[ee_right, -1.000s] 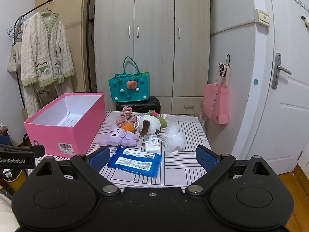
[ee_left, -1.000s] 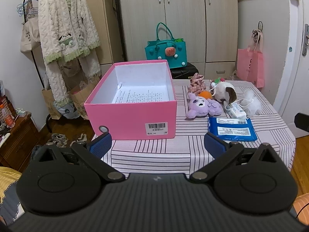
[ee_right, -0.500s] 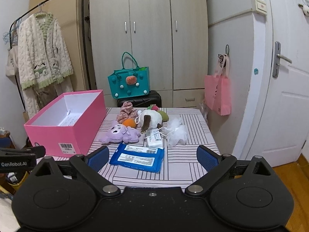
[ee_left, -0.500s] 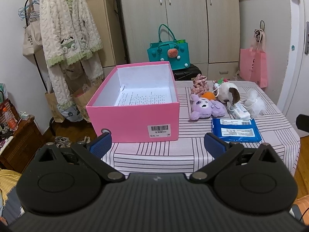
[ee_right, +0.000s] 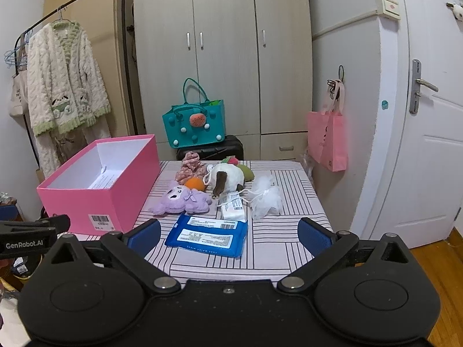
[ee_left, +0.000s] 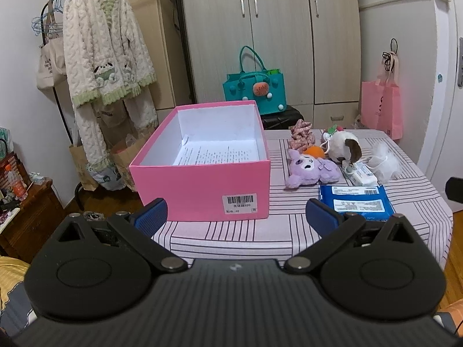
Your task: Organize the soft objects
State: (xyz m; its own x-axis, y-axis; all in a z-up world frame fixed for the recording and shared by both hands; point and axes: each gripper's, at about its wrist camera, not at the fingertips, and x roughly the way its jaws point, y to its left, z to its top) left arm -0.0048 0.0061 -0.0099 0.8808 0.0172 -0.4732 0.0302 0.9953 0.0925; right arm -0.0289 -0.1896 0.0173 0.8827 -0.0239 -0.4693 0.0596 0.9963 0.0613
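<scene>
both grippers hang at the near edge of the striped table [ee_left: 220, 240], nothing in either. left gripper [ee_left: 235, 215] has its jaws spread wide, pointing at the front wall of the pink box [ee_left: 199, 185]. right gripper [ee_right: 228, 232] jaws have just been opening and sit wide too, empty gap. soft stuff is all right of the box: purple plush [ee_right: 181, 201] just beside it, white and brown plush [ee_right: 224, 177] behind, blue wipes pack [ee_right: 207, 235] in front, white mesh pouf [ee_right: 266, 198] furthest from the box.
</scene>
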